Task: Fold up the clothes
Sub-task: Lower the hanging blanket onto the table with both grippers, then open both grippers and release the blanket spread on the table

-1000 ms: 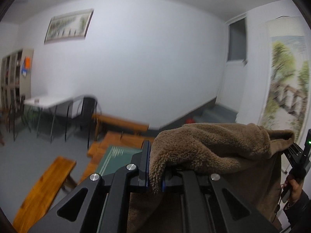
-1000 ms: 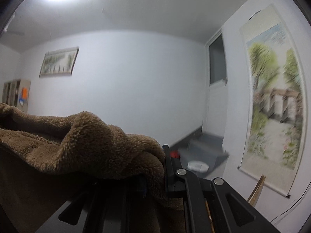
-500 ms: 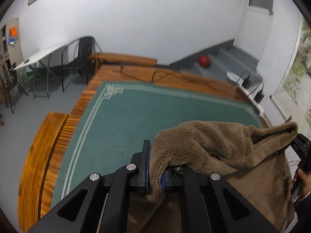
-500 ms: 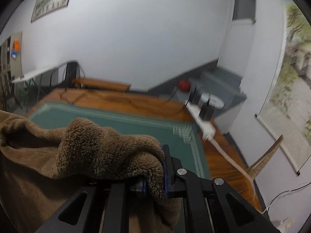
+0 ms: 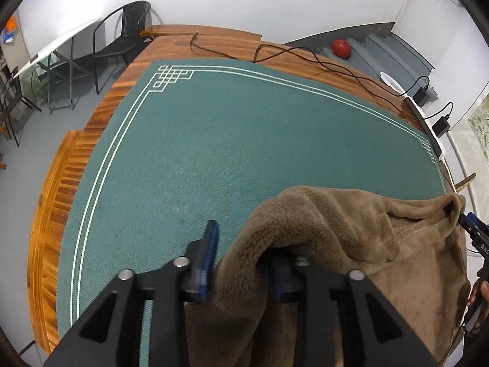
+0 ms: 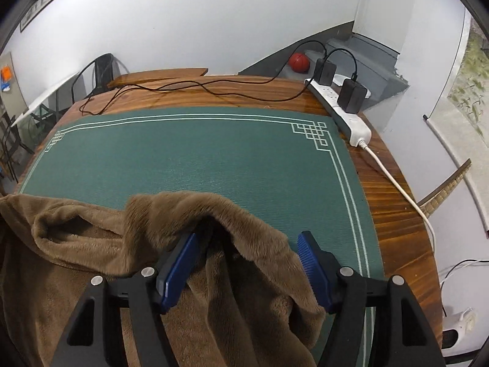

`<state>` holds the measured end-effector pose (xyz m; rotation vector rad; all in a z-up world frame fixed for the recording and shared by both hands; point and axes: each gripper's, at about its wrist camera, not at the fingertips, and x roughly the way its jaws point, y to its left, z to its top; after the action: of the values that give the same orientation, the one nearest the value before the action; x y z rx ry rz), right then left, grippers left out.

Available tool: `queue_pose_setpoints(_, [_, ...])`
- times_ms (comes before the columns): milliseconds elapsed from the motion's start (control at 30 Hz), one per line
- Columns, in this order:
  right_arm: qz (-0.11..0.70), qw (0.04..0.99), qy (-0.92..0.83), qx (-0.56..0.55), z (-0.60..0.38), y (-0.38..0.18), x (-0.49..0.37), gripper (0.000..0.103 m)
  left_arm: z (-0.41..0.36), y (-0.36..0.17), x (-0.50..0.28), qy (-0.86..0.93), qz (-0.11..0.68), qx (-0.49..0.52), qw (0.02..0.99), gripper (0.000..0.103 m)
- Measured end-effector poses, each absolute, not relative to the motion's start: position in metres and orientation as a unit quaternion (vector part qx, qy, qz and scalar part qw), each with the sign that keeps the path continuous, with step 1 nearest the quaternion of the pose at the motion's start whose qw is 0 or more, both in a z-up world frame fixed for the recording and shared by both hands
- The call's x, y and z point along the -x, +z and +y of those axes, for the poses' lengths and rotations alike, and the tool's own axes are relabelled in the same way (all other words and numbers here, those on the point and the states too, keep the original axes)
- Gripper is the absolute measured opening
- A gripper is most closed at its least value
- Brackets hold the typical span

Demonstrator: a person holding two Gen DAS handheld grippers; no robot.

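Green mat (image 5: 214, 153) on wooden tabletop (image 6: 388, 189), brown fleece garment (image 6: 214, 229) draped over both grippers. Left gripper (image 5: 241, 263) and right gripper (image 6: 247, 263) spread apart. Best lowered evenly, keeping edges level.

left gripper's (image 5: 241, 253) right finger buried under the fleece (image 5: 351, 238), fleece runs off the bottom edge in both views, right gripper (image 5: 476, 238) and hand (image 5: 479, 299) clipped at the frame edge, wall scroll (image 6: 464, 70) blurry and cut off
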<state>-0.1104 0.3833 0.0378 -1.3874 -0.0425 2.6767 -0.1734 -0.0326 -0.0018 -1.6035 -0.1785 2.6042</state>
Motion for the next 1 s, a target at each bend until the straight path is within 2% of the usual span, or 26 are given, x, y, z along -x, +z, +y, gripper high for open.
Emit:
queue_pose_setpoints(167, [-0.059,0.015,0.879,0.473,0.36,0.032,0.104,0.069,-0.034,0.0,0.162,0.848,-0.046,0.525,0.05,0.055])
queue_pose_setpoints(333, [-0.106,-0.045,0.858,0.501,0.322,0.009,0.11,0.069,-0.035,-0.005,0.172,0.849,-0.044,0.524,0.05,0.056])
queue_pose_setpoints(500, [-0.065,-0.051,0.841,0.535,0.32,-0.015,0.157,0.069,-0.037,-0.013,0.189,0.849,-0.052,0.525,0.043,0.056])
queue_pose_setpoints(733, [0.013,0.012,0.879,0.477,0.35,0.005,0.191,0.069,-0.045,-0.024,0.207,0.84,-0.09,0.533,0.035,0.056])
queue_pose_setpoints(1000, [0.004,-0.047,0.871,0.49,0.318,0.007,0.171,0.069,-0.032,-0.041,0.216,0.828,-0.062,0.556,0.048,0.056])
